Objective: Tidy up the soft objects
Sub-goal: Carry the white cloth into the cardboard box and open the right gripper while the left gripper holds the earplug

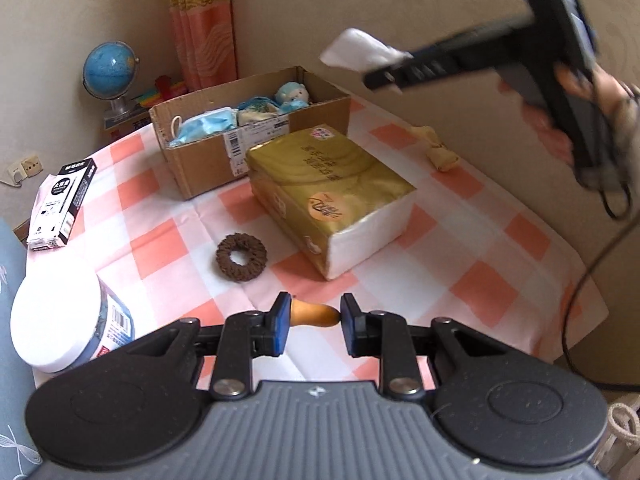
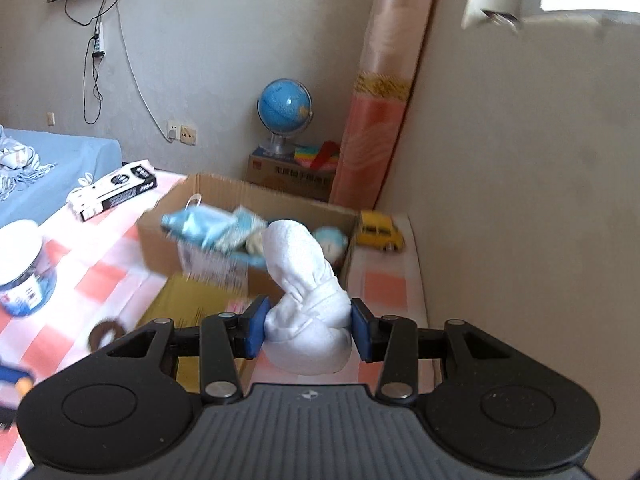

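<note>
Left hand-held gripper (image 1: 314, 322) sat nearly closed, pinching a small orange rubbery piece (image 1: 316, 314) above the checked counter (image 1: 460, 240). I saw my right hand-held gripper (image 2: 308, 326) clamped partway on a white rolled cloth (image 2: 306, 292), raised in the air at about 6 o'clock from the cardboard box (image 2: 160, 246). That box already held blue face masks (image 1: 204, 126) and a plush toy (image 1: 292, 96). A brown scrunchie (image 1: 242, 257) lay at 9 o'clock of the gold tissue pack (image 1: 328, 196).
</note>
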### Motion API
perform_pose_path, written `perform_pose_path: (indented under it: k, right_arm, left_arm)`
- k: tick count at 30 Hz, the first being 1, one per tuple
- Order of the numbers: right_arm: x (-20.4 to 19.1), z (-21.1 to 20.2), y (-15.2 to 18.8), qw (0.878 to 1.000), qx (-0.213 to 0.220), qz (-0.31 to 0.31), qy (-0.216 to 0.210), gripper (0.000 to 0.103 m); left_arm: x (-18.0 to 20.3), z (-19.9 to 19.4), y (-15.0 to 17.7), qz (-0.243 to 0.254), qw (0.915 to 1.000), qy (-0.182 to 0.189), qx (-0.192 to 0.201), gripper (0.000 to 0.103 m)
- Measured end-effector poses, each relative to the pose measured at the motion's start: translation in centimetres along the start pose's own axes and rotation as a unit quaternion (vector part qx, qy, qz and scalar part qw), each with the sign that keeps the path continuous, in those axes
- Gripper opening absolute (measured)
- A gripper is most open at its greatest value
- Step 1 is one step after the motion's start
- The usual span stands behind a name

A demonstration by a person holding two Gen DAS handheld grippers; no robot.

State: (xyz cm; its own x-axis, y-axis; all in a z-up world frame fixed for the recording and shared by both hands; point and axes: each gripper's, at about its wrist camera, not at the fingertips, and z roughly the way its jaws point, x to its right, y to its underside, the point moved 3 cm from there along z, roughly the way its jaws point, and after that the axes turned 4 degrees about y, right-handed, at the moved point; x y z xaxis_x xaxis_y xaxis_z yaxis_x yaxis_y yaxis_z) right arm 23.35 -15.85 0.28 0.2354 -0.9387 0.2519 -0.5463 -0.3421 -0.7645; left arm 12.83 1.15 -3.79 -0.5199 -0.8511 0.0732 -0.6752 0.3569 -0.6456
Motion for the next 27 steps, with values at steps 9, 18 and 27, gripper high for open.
perform_pose_path:
  k: [9,18,27]
  right_arm:
    - [0.3,6.8,-5.7,1.000,-0.002,-0.013,-0.014,0.048]
    - [0.2,10.5,-5.5,0.999,-0.021,-0.013,-0.025,0.092]
    - [0.7,7.5,-2.7,0.999,-0.038,0.026,-0.025,0.103]
  left_arm:
    - [-2.0,0.5,-0.5,-0.021,0.9997,-0.011,0.000,0.025]
    - [-3.3,1.4,-1.1,-0.033,0.9993,-0.017,-0.004,0.025]
    - [-3.5,1.4,-2.7,-0.027,0.9993,-0.025,0.007,0.025]
